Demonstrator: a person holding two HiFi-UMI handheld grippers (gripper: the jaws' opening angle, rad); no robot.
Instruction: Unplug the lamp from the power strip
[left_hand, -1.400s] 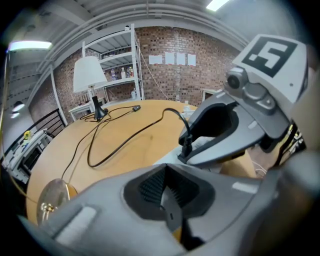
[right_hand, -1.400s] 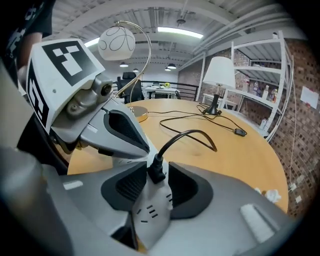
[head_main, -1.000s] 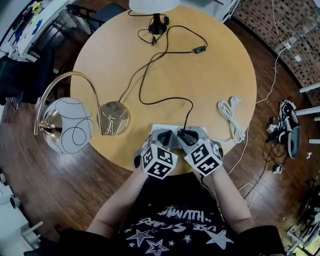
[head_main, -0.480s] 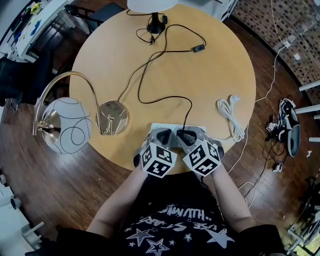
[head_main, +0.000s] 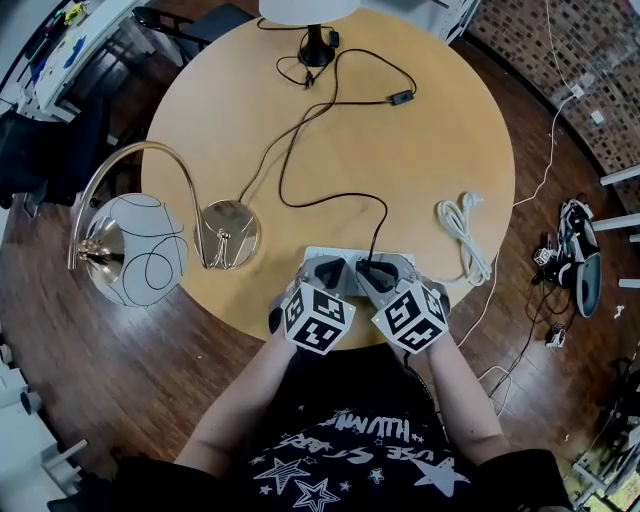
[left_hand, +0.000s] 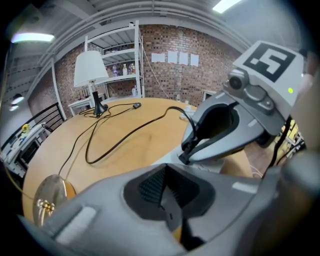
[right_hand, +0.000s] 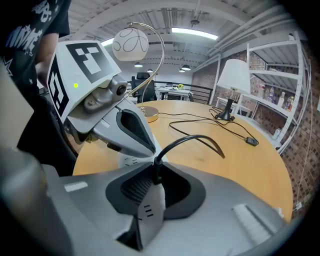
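A white power strip (head_main: 322, 254) lies near the round table's front edge. The lamp's black plug (head_main: 372, 270) sits in it, and its black cord (head_main: 300, 150) loops back to the white-shaded lamp (head_main: 316, 45) at the far side. My right gripper (head_main: 374, 277) has just been closing and is shut on the plug (right_hand: 156, 167), with the cord rising out between the jaws. My left gripper (head_main: 327, 273) is shut with nothing between its pads (left_hand: 150, 185), its tips down at the strip's left part (right_hand: 131, 161), close beside the right gripper (left_hand: 200, 145).
A brass arc lamp with a glass globe (head_main: 140, 250) hangs over the table's left edge, its base (head_main: 228, 233) on the table. A coiled white cable (head_main: 462, 235) lies to the right of the strip. The cord's inline switch (head_main: 400, 98) is at the far right.
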